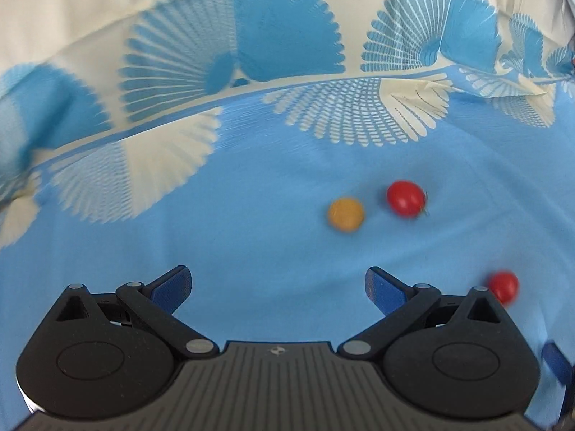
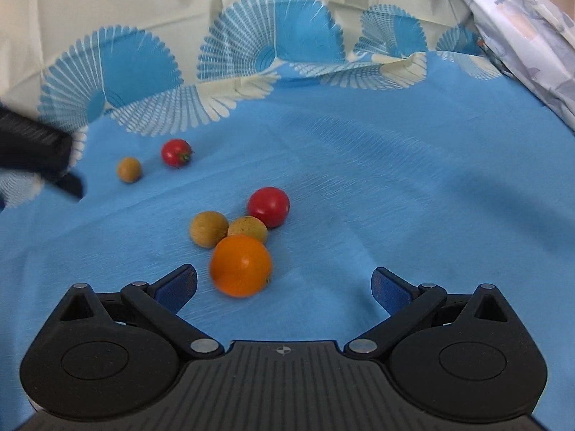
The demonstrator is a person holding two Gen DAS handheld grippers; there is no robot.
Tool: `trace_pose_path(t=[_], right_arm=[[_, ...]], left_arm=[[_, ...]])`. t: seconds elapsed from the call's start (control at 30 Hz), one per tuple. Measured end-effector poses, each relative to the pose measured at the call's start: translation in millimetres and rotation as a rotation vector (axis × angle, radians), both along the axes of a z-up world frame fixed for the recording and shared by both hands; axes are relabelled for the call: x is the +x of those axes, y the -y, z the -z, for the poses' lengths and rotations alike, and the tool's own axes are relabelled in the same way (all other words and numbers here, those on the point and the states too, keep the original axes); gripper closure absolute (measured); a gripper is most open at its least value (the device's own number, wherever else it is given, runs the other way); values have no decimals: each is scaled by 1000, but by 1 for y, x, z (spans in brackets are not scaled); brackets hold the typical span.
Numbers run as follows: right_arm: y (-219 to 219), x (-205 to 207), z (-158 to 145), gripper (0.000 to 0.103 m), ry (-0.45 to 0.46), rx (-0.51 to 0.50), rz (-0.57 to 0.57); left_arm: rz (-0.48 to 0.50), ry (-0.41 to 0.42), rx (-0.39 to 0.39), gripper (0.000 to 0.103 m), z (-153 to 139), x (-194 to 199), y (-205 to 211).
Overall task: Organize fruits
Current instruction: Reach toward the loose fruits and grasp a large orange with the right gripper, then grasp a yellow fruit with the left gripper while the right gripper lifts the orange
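Right tool (image 2: 284, 285) spread, empty, orange (image 2: 240, 265) just ahead between its fingers, blue cloth (image 2: 395, 179) open to its right (left tool (image 1: 278, 287) also spread, tomato (image 1: 406, 197) ahead-right).

A blue fan-patterned cloth (image 2: 359, 179) covers the surface, with perhaps a pale printed sheet (image 2: 521, 28) beside it.

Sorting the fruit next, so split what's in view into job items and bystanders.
Job: orange; near red tomato; far red tomato; two tan fruits beside the orange; far tan fruit.

Bystanders: blue tablecloth; patterned fabric.
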State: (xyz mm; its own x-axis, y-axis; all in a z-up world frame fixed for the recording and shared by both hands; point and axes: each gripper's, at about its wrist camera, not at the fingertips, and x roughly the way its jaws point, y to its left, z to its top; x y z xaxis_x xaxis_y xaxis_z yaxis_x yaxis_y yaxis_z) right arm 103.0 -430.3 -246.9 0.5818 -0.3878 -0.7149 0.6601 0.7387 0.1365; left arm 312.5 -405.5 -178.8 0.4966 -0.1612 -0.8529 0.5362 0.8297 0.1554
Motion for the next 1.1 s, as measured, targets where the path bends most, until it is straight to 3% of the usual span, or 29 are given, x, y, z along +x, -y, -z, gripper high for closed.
trace_pose_path(t=[0.1,0.3,0.37,0.4,0.43,0.47,0.5,0.6,0.8,1.1], right_arm=[[-5,7,10,1,-24,-75,-26],[-5,6,11,1,-7,-92,-26],[-5,4,9,6,-8,-91,-26],[-6,3,7,12,1,-89,-26],[-8,1,5,32,12,-94,-31],[-12,0,3,55,16,-108,-44],[-15,0,1,64,19,-117,-62],[-13,-3,-1,63,35,-101,-49],[4,-14,-7,63,88,-147,85],[0,-46,-25,63,105,-191,121]], left_arm=[[37,-18,4,0,18,16,21],[29,-43,-1,0,34,36,41],[19,-51,-26,21,30,35,38],[25,-67,-46,45,27,34,36],[34,-82,-60,72,24,32,35],[38,-85,-58,74,22,30,35],[42,-78,-58,74,20,26,34],[65,-55,-70,74,10,15,27],[91,-22,-96,74,-28,-24,1],[31,-10,-150,74,-116,-137,-104]])
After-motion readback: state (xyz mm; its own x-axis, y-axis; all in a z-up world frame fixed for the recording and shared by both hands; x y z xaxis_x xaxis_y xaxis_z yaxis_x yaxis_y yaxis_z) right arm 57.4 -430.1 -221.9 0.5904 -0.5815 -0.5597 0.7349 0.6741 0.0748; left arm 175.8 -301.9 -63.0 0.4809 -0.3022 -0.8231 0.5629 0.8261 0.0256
